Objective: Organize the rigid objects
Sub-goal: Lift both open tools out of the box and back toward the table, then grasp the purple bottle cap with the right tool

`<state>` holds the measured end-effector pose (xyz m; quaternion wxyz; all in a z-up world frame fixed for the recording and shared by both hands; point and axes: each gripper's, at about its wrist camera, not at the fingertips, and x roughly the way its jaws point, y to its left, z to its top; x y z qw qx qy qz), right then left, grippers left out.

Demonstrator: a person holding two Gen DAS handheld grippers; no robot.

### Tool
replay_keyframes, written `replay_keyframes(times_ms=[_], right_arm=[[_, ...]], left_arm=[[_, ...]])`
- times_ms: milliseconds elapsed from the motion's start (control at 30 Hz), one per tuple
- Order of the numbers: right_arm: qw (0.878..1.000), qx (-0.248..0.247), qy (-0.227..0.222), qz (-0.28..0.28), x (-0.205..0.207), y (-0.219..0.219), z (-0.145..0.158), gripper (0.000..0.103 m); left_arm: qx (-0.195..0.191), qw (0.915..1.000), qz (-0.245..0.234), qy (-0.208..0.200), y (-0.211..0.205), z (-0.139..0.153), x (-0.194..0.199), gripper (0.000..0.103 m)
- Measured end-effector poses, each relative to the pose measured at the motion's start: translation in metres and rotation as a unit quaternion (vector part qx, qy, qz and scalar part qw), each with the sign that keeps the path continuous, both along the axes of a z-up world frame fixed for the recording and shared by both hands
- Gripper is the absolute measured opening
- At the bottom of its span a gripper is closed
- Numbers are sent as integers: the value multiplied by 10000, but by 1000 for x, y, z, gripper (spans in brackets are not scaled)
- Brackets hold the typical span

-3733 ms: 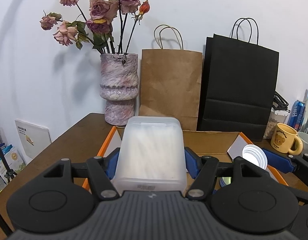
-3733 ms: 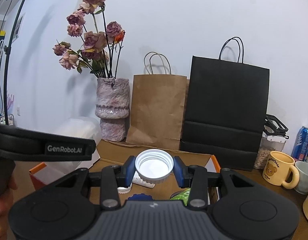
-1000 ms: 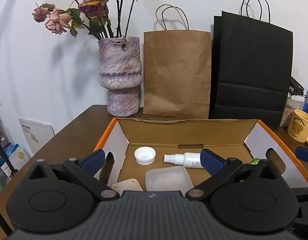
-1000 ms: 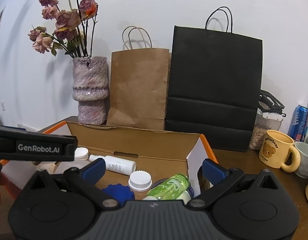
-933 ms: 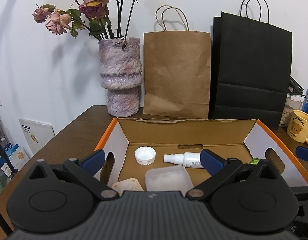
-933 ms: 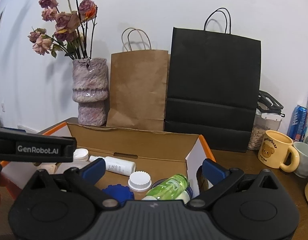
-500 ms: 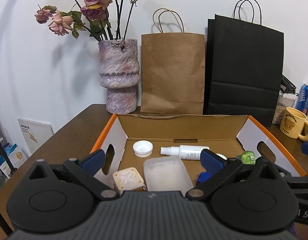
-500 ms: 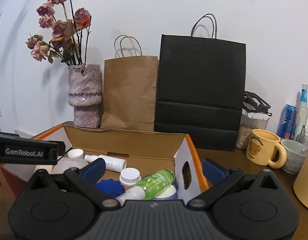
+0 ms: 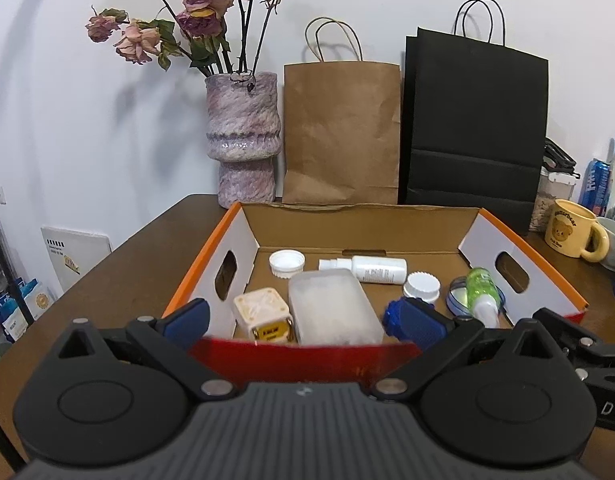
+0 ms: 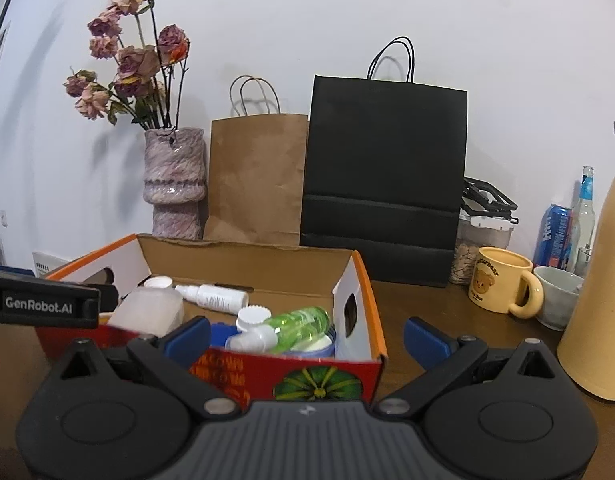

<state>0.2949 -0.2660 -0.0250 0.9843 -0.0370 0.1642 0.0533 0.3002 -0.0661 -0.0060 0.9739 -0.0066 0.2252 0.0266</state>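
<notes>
An orange-edged cardboard box [image 9: 243, 236] [image 10: 369, 284] sits on the brown table. In it lie a frosted plastic container [image 9: 332, 307] [image 10: 147, 309], a cream square jar [image 9: 263, 313], a white cap [image 9: 286, 263], a white spray bottle [image 9: 371, 269] [image 10: 213, 297], a second white cap [image 9: 421, 286] [image 10: 251, 316], a blue lid [image 9: 399, 312] and a green bottle [image 9: 481, 290] [image 10: 297, 326]. My left gripper [image 9: 303, 322] hangs open and empty before the box's red front wall. My right gripper [image 10: 305, 334] is open and empty near the box's front right corner.
Behind the box stand a purple vase with dried roses [image 9: 243, 140], a brown paper bag [image 9: 341, 132] and a black paper bag [image 9: 473, 128]. To the right are a yellow bear mug [image 10: 503, 286], a grey cup [image 10: 557, 296], a blue can [image 10: 555, 236] and a tan jug [image 10: 599, 292].
Both grippers let go of their loads, the frosted container and a white cap, which now lie in the box. Both have since pulled back out of the box, staying open.
</notes>
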Motion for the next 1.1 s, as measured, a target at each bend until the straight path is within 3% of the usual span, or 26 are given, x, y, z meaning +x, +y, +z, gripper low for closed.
replay_keyframes(times_ms=[633,1100], right_arm=[[9980,-134,610,106,-40,-17,-23,103],[9904,-215,1295,427,-26,-12,-40,103]], left_arm=[[13,9998,-24,220,-15,-21,-45,103],[25,9987,24,502,-18,-34,-47,103]])
